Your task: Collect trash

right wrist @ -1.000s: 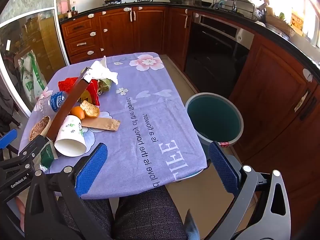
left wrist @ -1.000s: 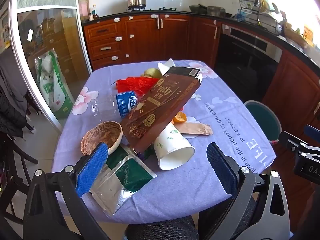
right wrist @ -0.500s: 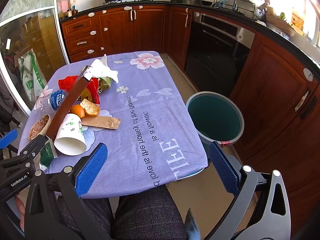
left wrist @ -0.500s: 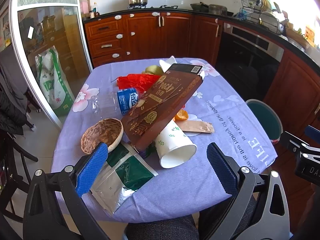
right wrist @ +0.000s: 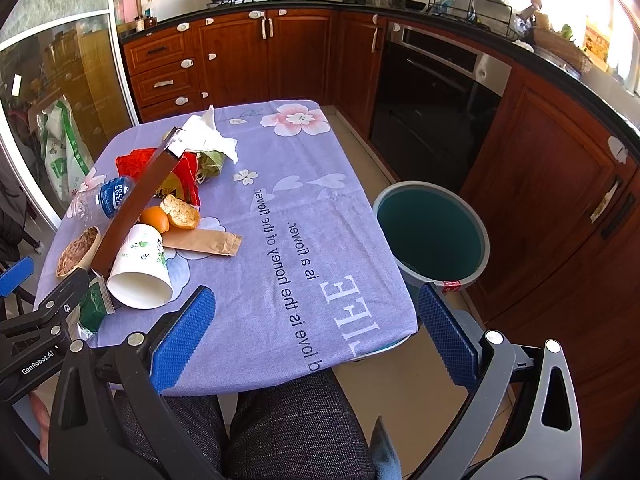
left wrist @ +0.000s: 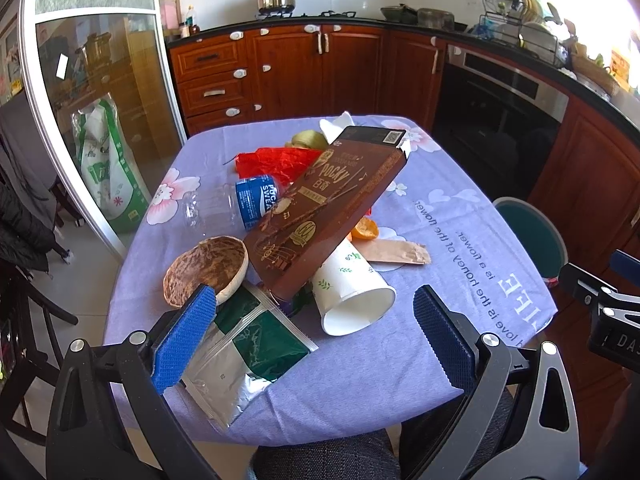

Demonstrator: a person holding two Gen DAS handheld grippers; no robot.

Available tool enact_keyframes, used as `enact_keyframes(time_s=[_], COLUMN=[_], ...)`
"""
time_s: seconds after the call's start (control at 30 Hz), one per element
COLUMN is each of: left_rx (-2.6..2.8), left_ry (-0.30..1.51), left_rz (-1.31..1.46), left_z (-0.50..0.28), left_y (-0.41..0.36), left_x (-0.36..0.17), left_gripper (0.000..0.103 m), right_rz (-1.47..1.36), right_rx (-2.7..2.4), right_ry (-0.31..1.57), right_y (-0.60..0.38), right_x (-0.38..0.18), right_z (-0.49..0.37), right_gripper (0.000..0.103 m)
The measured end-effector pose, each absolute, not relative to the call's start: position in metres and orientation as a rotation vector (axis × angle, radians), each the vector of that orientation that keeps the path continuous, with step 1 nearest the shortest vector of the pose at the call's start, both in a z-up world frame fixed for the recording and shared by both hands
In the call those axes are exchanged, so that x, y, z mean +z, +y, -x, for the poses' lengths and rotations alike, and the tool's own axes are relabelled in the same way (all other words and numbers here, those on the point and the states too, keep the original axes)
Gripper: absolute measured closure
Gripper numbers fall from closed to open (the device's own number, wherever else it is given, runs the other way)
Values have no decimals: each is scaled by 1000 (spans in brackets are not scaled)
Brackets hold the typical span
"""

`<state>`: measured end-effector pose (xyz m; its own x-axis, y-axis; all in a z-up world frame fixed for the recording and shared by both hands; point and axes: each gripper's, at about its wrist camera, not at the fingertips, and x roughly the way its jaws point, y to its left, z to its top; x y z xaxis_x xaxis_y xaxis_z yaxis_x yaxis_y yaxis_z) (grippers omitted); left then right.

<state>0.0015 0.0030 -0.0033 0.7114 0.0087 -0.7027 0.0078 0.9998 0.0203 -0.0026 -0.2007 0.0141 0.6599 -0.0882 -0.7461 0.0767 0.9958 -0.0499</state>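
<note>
Trash is piled on the left half of a table with a purple flowered cloth [left wrist: 452, 216]. A brown Pocky box [left wrist: 324, 208] leans over a tipped white paper cup [left wrist: 352, 296]. Beside them lie a coconut shell half [left wrist: 206, 268], a green and silver foil pouch [left wrist: 248, 352], a plastic bottle [left wrist: 236, 204], a red wrapper [left wrist: 276, 162], orange peel [right wrist: 154, 218], a bread piece [right wrist: 182, 212], a brown paper sleeve [right wrist: 204, 242] and a white tissue [right wrist: 206, 134]. My left gripper [left wrist: 314, 336] hangs open just short of the pouch and cup. Over the table's near edge my right gripper [right wrist: 314, 336] is open and empty.
A round bin with a teal liner [right wrist: 432, 232] stands on the floor right of the table, in front of wooden cabinets and an oven [right wrist: 436, 80]. A glass sliding door [left wrist: 100, 120] is on the left. The person's lap in dark trousers [right wrist: 280, 428] is under the table's near edge.
Both views have shifted slightly, with the table and trash sitting a little higher and closer in frame. Nothing on the table has moved and both grippers stay open.
</note>
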Motion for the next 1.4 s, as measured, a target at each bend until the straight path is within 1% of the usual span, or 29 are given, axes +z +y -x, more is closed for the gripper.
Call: enact_keyframes(time_s=[1.4], left_rx=[9], left_ry=[778], left_rz=[-25], left_z=[3], left_y=[7], left_x=[-5], left_gripper=[4], right_rz=[28], right_rx=[-106], right_ry=[851], right_y=[-196], right_x=[9], right_z=[0], right_gripper=[6])
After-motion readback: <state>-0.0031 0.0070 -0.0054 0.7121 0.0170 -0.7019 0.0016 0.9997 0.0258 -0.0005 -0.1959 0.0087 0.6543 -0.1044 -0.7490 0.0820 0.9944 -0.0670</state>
